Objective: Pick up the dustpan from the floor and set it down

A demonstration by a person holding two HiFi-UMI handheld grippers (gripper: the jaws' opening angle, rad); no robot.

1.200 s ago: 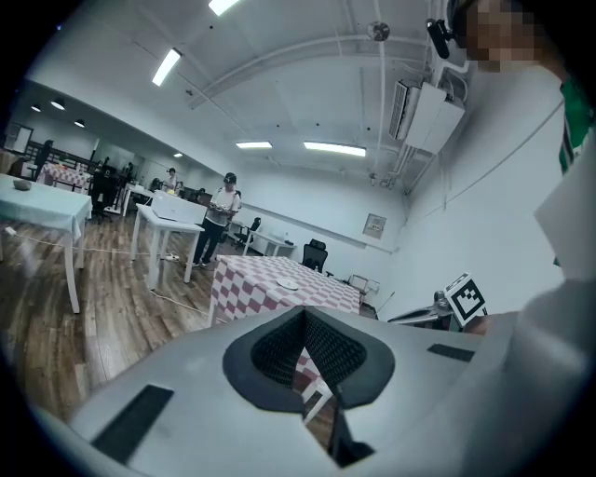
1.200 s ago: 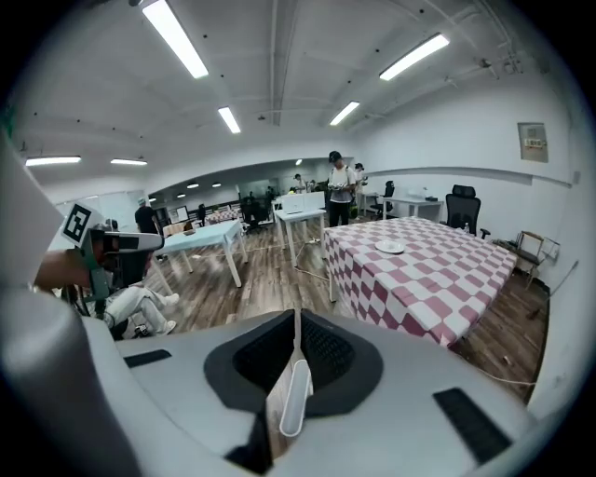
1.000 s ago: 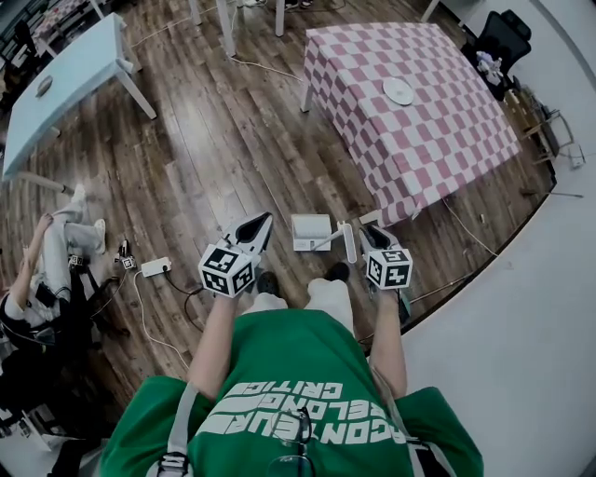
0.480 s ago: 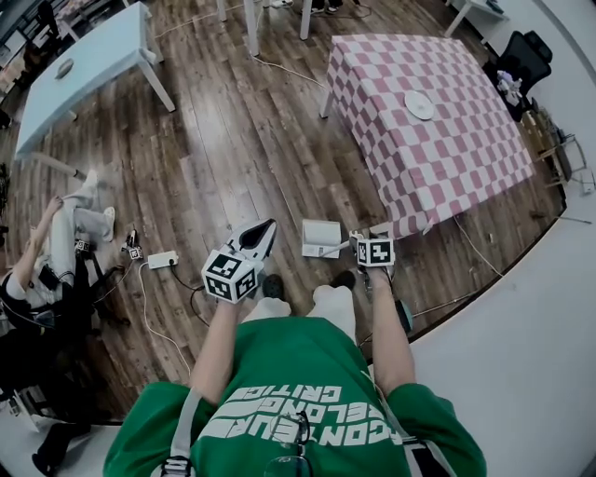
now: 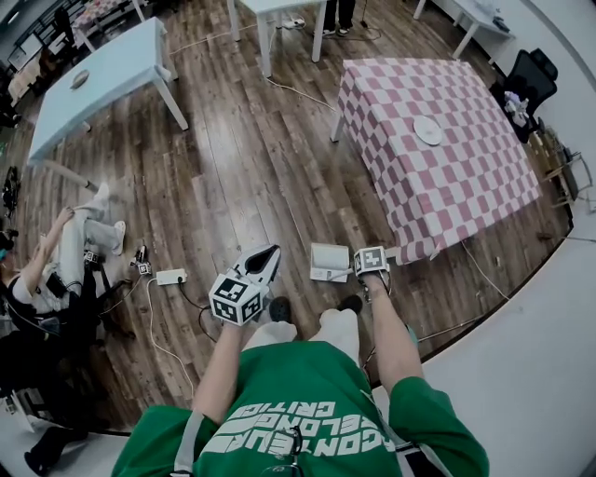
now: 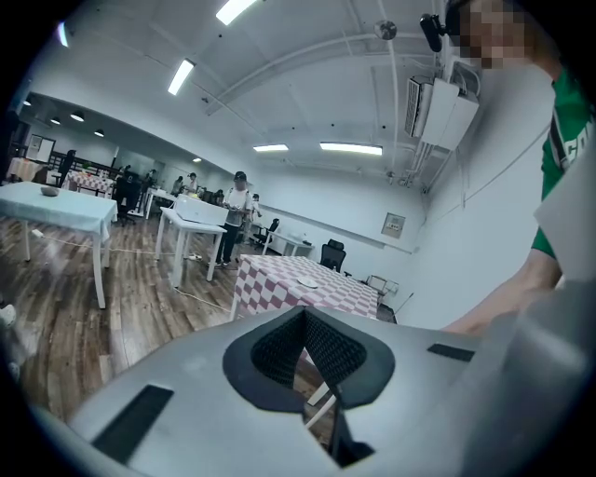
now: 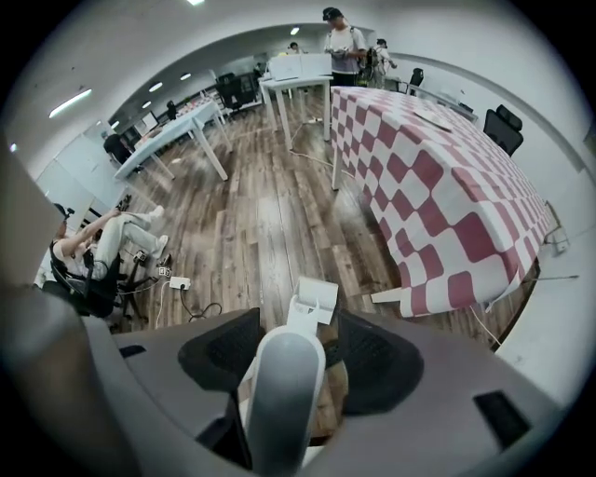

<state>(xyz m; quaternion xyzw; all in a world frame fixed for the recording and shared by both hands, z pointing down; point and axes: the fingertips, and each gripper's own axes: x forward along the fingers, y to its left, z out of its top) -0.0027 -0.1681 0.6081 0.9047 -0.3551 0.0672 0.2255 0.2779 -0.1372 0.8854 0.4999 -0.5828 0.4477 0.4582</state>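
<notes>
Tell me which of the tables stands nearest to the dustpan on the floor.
The table with the red-and-white checked cloth: its corner is right beside the white dustpan. The pale blue table and the white table stand farther off.

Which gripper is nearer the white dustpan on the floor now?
Right. The right gripper points down over the dustpan, its jaws having just opened, the handle between them; the left gripper hangs apart, left of the dustpan in the head view.

White block lettering crosses the person's green shirt (image 5: 296, 396) (seen upside down from the head view); its words cannot be read with certainty.
</notes>
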